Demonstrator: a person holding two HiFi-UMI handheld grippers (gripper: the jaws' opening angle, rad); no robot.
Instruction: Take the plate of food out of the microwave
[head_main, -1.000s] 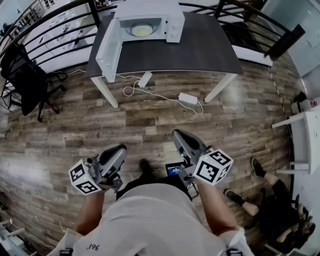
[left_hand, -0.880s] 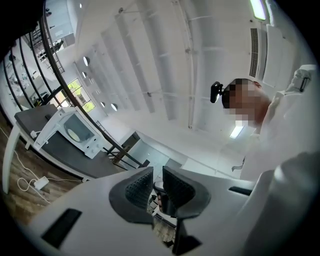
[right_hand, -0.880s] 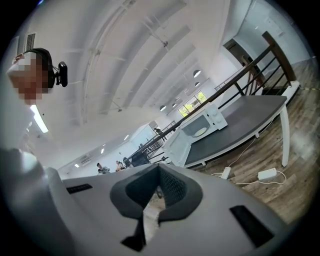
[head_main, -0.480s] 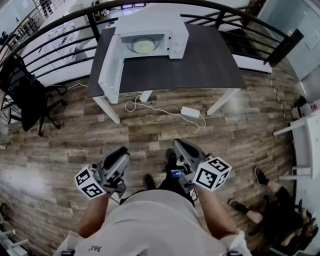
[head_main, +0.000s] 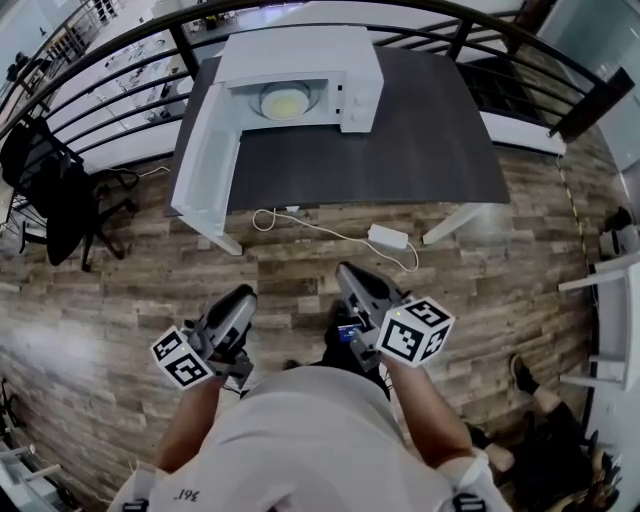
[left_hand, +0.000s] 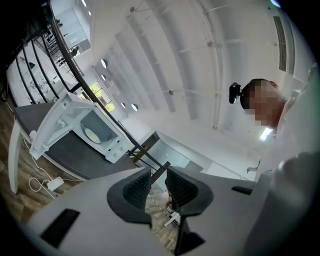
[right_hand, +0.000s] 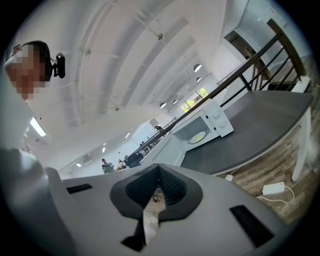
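Observation:
A white microwave (head_main: 300, 70) stands at the back of a dark table (head_main: 420, 140), its door (head_main: 205, 165) swung open to the left. Inside lies a plate of yellow food (head_main: 285, 101), also seen small in the left gripper view (left_hand: 91, 134) and the right gripper view (right_hand: 198, 136). Both grippers hang low in front of the person's body, well short of the table. My left gripper (head_main: 243, 296) has its jaws a little apart around nothing (left_hand: 157, 172). My right gripper (head_main: 346, 271) has its pads touching, empty (right_hand: 159, 167).
Wooden floor lies between me and the table. A power adapter with a white cable (head_main: 388, 236) lies under the table's front edge. A black office chair (head_main: 50, 185) stands at the left, a black railing (head_main: 130, 60) runs behind the table, and a seated person's legs (head_main: 555, 450) show at the lower right.
The table and microwave have come closer and lower in the head view as the person walks toward them. Both grippers stay held low at the body.

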